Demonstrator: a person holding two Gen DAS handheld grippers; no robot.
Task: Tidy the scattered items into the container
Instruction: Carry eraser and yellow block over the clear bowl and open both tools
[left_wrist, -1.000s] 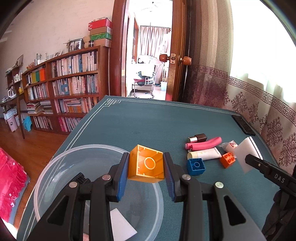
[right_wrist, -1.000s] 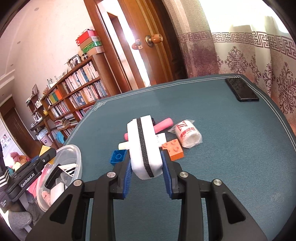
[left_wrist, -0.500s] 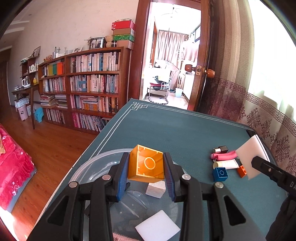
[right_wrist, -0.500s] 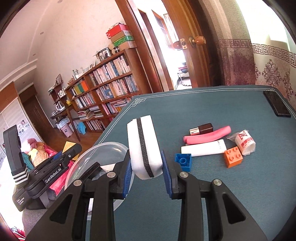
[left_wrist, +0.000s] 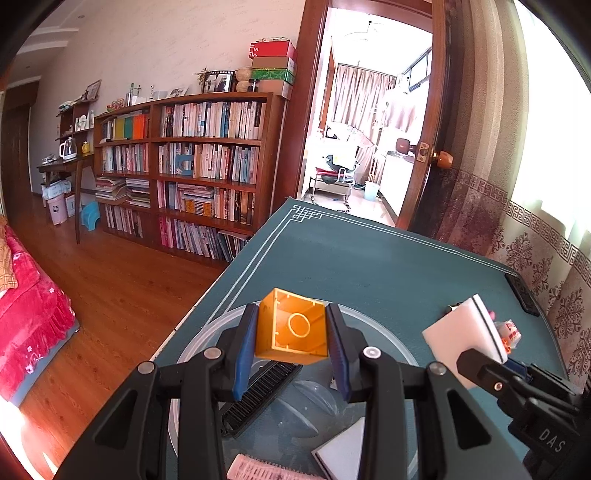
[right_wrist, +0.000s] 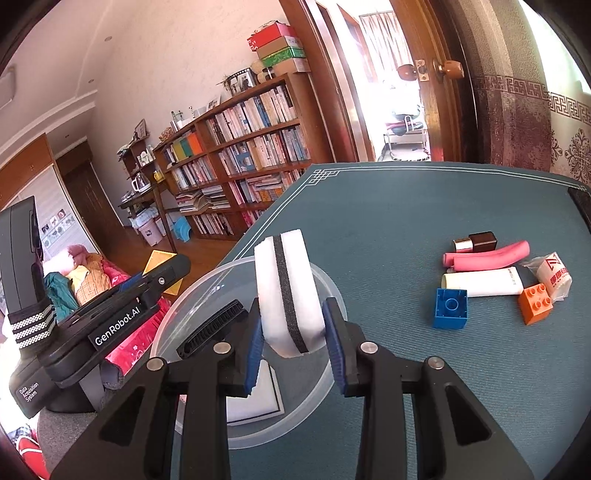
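My left gripper (left_wrist: 291, 341) is shut on a hollow orange block (left_wrist: 291, 334), held above the clear plastic bowl (left_wrist: 207, 339). My right gripper (right_wrist: 293, 332) is shut on a white sponge with a black stripe (right_wrist: 286, 291), over the bowl's (right_wrist: 192, 295) right rim. That sponge (left_wrist: 463, 343) also shows at the right of the left wrist view. Inside the bowl lie a black comb (right_wrist: 210, 328) and a white pad (right_wrist: 255, 398). On the green table mat (right_wrist: 406, 221) remain a blue brick (right_wrist: 450, 308), an orange brick (right_wrist: 535, 302), a white tube (right_wrist: 484, 282), a pink tube (right_wrist: 487, 256), a small dark bottle (right_wrist: 476, 242) and a wrapped roll (right_wrist: 554, 277).
A black phone (left_wrist: 524, 299) lies at the mat's far right edge. The bowl stands near the table's left edge, with wooden floor below. A bookshelf (left_wrist: 192, 173) and an open doorway (left_wrist: 362, 147) stand beyond the table. Curtains hang along the right side.
Both grippers have moved left toward the bowl with their loads. The orange block is now over the bowl's middle, and the sponge has come above its rim.
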